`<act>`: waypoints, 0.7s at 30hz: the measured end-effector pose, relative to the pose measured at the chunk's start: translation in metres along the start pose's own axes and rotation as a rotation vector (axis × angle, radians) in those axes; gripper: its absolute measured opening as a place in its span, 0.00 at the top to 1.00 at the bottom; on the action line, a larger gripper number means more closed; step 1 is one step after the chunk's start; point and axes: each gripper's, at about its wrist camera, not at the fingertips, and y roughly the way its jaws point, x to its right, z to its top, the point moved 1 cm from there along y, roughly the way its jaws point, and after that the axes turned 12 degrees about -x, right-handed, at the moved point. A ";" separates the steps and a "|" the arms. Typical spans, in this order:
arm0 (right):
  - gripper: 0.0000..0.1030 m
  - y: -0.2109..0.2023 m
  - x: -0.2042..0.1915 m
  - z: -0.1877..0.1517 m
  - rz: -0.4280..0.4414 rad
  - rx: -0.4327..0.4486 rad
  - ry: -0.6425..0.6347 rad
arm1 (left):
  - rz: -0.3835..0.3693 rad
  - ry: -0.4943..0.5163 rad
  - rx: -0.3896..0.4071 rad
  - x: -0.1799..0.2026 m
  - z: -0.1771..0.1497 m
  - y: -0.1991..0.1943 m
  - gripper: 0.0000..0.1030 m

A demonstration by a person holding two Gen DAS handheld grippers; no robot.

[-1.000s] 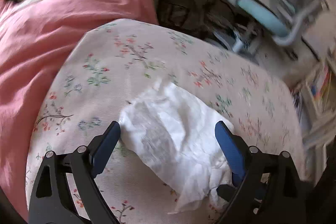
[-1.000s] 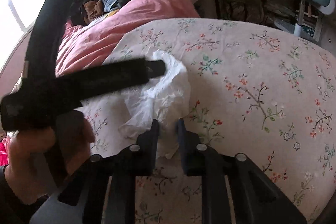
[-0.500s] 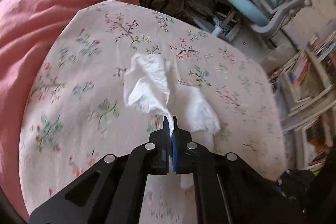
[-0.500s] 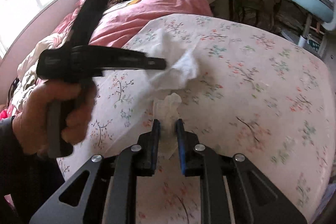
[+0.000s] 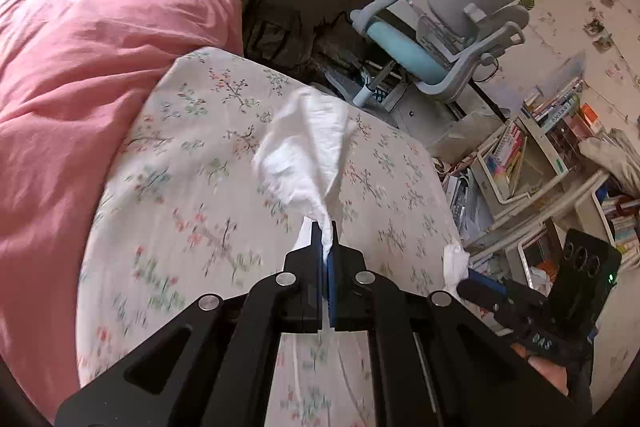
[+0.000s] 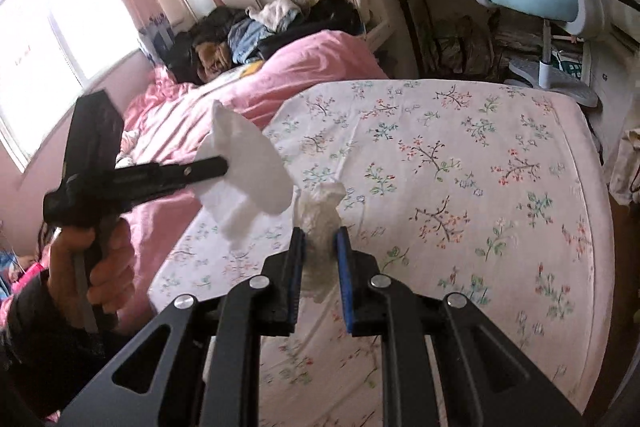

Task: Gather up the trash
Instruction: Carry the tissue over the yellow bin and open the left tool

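Looking along your left gripper [image 5: 327,233], you see its blue-padded jaws pinched fully together on a twisted corner of the white tissue [image 5: 306,151], which fans out above the floral bedsheet [image 5: 192,187] clear of the cloth. That view also catches your right gripper [image 5: 472,285] low beside the bed's far edge, with a small wad poking from its tip, and past the bed a grey-and-blue desk chair [image 5: 448,39] and shelves of books [image 5: 516,155].

Your right wrist view gives what the left cannot: the crumpled wad [image 6: 320,211] sits between the right gripper [image 6: 320,239] jaws, which stand only narrowly apart with both pads pressed on it. It looks thin, wrinkled and slightly translucent; whether it is tissue or plastic film you cannot tell. Left of it, above the sheet's near edge, your left hand [image 6: 96,267] grips the black handle, and the tissue [image 6: 244,175] hangs from that tool as a soft, blurred, rounded sheet.

The bedsheet is pale cotton printed with small branches and flowers, smooth with a few creases. Beyond it lies a rumpled pink duvet [image 6: 256,95], and behind that a heap of clothes [image 6: 256,31].
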 end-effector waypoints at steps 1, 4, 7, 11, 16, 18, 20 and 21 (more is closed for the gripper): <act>0.83 -0.002 -0.002 -0.002 0.005 0.002 0.001 | 0.000 0.002 0.006 0.001 -0.008 -0.007 0.97; 0.83 -0.007 -0.009 -0.015 0.023 0.008 0.004 | -0.004 0.008 0.016 0.005 -0.027 -0.021 0.97; 0.83 -0.008 -0.017 -0.029 0.038 0.003 0.005 | -0.006 0.030 0.030 0.011 -0.047 -0.036 0.97; 0.83 -0.012 -0.032 -0.056 0.058 -0.011 0.008 | -0.016 0.055 0.039 0.017 -0.073 -0.052 0.97; 0.83 -0.012 -0.048 -0.090 0.072 -0.043 0.010 | -0.041 0.054 0.034 0.020 -0.107 -0.069 0.97; 0.83 -0.011 -0.054 -0.108 0.077 -0.068 0.011 | -0.044 0.053 0.024 0.020 -0.121 -0.072 0.97; 0.83 -0.010 -0.062 -0.126 0.073 -0.098 0.007 | -0.041 0.053 0.008 0.021 -0.136 -0.073 0.97; 0.83 -0.009 -0.065 -0.131 0.075 -0.108 0.007 | -0.043 0.053 -0.004 0.021 -0.146 -0.074 0.97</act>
